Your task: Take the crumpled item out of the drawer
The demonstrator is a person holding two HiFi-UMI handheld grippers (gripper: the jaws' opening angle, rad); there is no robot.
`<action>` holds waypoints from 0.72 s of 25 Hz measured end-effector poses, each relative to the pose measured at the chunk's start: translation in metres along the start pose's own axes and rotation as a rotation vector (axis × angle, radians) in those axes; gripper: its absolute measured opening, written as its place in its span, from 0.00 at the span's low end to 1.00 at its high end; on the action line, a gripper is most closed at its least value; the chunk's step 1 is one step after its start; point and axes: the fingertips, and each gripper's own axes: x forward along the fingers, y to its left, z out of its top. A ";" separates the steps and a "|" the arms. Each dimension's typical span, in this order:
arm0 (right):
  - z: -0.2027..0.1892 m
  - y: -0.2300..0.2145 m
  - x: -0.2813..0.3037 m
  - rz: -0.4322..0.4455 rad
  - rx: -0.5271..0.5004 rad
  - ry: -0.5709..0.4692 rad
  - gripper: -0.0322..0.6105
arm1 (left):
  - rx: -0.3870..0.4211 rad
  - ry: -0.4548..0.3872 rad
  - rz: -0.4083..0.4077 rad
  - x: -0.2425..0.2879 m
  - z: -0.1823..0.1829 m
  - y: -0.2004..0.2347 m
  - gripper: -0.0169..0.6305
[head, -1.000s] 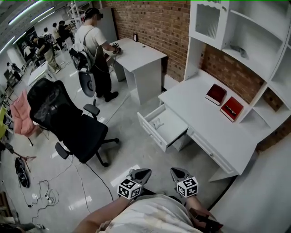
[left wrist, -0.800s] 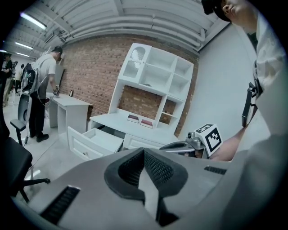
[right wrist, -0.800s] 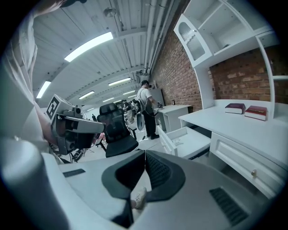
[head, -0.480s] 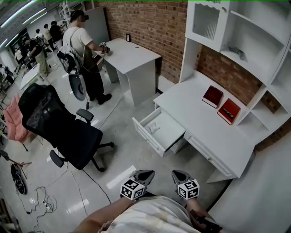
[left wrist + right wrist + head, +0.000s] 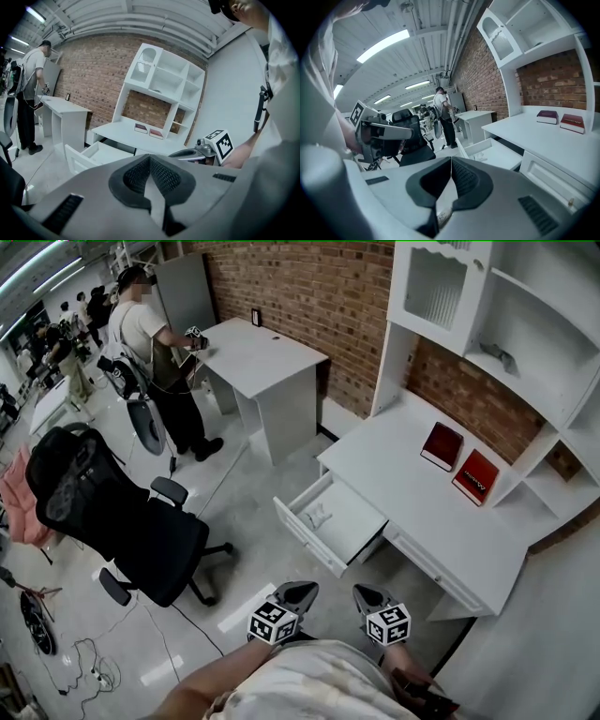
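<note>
Brick-walled workroom, glossy pale floor point(image 5: 246, 514). Small crumpled white item point(image 5: 317, 515) lying inside open white desk drawer point(image 5: 307, 538), well apart from left gripper point(image 5: 298, 593) and right gripper point(image 5: 368, 596), both pressed together, empty. Risk: reaching in without parting first, shoving it deeper.

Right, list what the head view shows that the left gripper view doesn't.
Head view only: the crumpled item lying inside the open drawer, and the cables on the floor. Left gripper view only: the ribbed ceiling above the brick wall, and the left gripper tongs close up, pressed together and empty. Both: the drawer pulled out, the two red books on the desk, the right gripper, and the person at the far table.
</note>
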 end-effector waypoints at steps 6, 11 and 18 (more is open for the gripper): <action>0.015 0.000 0.027 -0.036 -0.023 0.025 0.09 | 0.000 0.003 -0.033 0.004 0.017 0.033 0.06; 0.026 0.009 0.059 -0.045 -0.031 0.037 0.09 | -0.008 0.008 -0.051 0.001 0.022 0.068 0.06; 0.043 0.009 0.096 -0.110 0.037 0.020 0.09 | 0.017 0.028 -0.102 -0.004 0.037 0.114 0.06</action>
